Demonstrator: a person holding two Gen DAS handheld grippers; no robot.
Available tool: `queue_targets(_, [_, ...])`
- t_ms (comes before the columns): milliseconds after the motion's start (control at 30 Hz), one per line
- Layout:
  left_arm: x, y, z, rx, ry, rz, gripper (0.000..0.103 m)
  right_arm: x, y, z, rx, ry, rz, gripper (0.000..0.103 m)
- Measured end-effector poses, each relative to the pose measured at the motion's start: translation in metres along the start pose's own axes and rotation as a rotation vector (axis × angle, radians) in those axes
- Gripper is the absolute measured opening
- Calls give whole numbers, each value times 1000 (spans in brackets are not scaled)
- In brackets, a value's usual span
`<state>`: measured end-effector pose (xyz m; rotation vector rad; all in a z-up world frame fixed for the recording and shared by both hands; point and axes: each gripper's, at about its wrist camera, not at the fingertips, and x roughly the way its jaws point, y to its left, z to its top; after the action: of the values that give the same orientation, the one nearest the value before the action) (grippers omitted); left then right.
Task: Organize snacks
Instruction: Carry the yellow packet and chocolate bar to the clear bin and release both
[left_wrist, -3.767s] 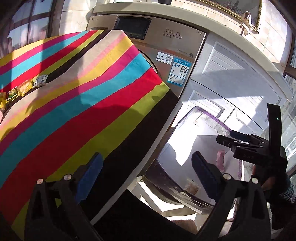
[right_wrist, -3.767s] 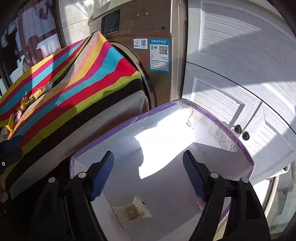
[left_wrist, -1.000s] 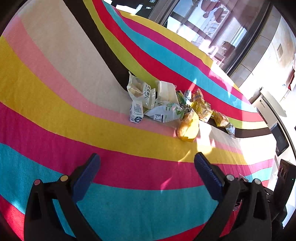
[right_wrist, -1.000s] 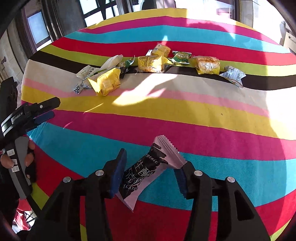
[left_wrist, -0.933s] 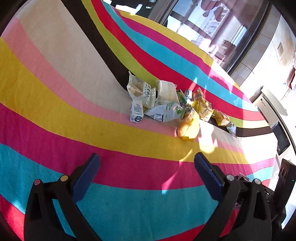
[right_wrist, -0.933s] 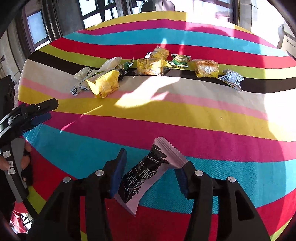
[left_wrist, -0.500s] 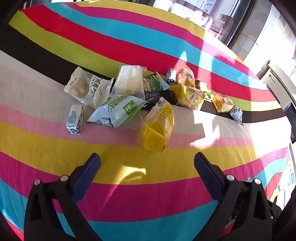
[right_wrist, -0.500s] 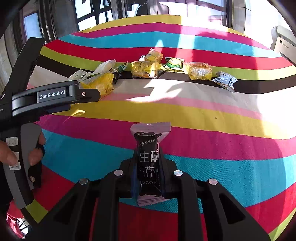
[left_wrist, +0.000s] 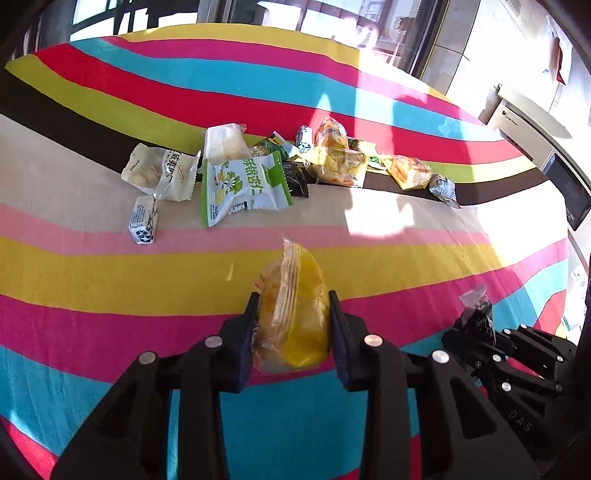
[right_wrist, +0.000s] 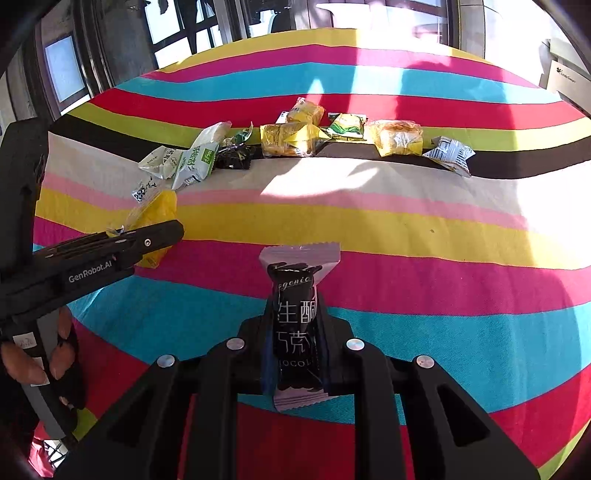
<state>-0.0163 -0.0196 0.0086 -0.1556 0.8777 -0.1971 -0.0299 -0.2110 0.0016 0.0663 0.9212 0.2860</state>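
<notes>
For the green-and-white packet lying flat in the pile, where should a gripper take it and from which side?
Grip the green-and-white packet by its near crimped end, coming from the bare cloth in front. It lies flat; other snacks crowd its far side and both flanks.

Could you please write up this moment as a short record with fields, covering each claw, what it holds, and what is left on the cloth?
left claw: shut on yellow snack packet; its jaws have just been closing
right claw: shut on black chocolate bar, held upright
surface: striped tablecloth
remaining snacks: loose pile across the cloth, including green-and-white packet and small blue-and-white packet
person: hand on the left claw's handle
</notes>
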Motion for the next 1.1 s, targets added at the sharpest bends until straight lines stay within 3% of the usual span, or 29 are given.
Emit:
queue_targets(200, [-36,54,-27,-210,-72,-121,35,0,-2,1,8,-3,10,18])
queue_targets(400, [-28,38,-22,-146,-44,-152,35,0,-2,1,4,-4,10,18])
queue_targets(633, [-29,39,-22,-162,-60,-173,36,-30,1,-18,139,-30,164,18])
queue_targets(1100, [-24,38,-22,-161,-37,-165,37,-84,36,-77,82,-6,179,18])
